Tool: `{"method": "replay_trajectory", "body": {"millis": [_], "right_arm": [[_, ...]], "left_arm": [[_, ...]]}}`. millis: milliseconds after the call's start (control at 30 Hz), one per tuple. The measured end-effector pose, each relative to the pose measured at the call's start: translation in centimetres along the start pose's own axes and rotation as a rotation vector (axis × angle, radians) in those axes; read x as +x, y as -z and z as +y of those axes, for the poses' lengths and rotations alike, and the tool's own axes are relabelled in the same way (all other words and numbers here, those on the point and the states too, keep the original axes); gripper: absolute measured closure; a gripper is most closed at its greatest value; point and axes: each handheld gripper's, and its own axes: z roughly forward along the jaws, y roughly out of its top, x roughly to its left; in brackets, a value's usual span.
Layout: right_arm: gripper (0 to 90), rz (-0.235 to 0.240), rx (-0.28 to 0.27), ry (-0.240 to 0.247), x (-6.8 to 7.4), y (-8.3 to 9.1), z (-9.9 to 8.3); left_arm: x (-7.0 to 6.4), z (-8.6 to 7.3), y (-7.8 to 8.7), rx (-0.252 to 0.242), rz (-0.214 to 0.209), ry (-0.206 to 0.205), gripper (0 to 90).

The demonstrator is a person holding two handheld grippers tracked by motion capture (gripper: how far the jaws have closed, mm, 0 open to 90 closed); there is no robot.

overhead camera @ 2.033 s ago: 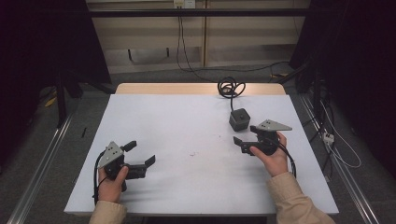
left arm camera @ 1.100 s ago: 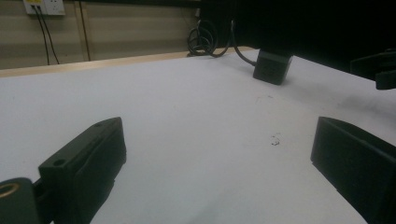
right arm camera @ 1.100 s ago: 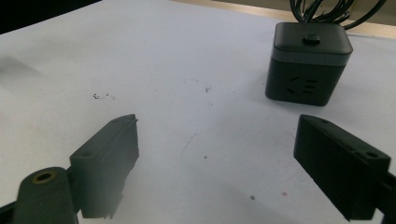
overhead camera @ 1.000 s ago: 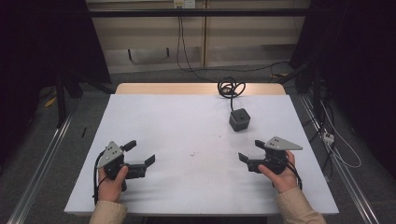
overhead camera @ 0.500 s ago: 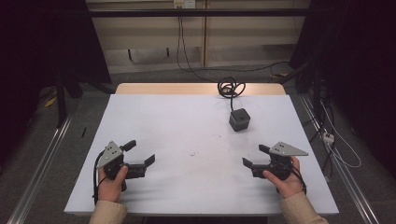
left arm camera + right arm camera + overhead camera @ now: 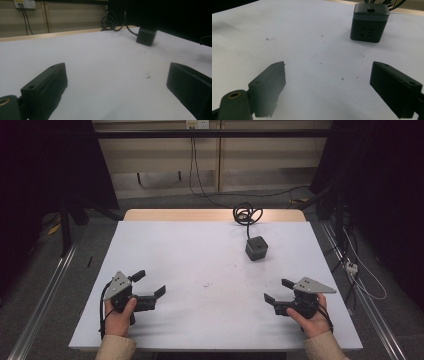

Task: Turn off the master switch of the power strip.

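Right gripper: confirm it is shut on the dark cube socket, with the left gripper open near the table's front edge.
Not shut on it. The right gripper is open and empty; the right gripper view shows its jaws spread over bare table, with the dark cube socket standing apart beyond them. The left gripper is indeed open near the table's front edge, as the high view shows.

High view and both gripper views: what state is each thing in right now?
Left hand-held gripper: open, holding nothing, low over the table.
Right hand-held gripper: open, holding nothing.
Black cube: upright on the table, untouched.
Cable: coiled behind the cube.
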Motion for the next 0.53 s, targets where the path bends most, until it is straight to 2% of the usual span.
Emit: {"method": "replay_trajectory", "body": {"millis": [533], "right_arm": [[11.5,-0.006,0.016,-0.003,-0.23,0.50,-0.73]], "left_arm": [[0.02,0.00,-0.06,0.001,0.003,-0.001,2.9]]}}
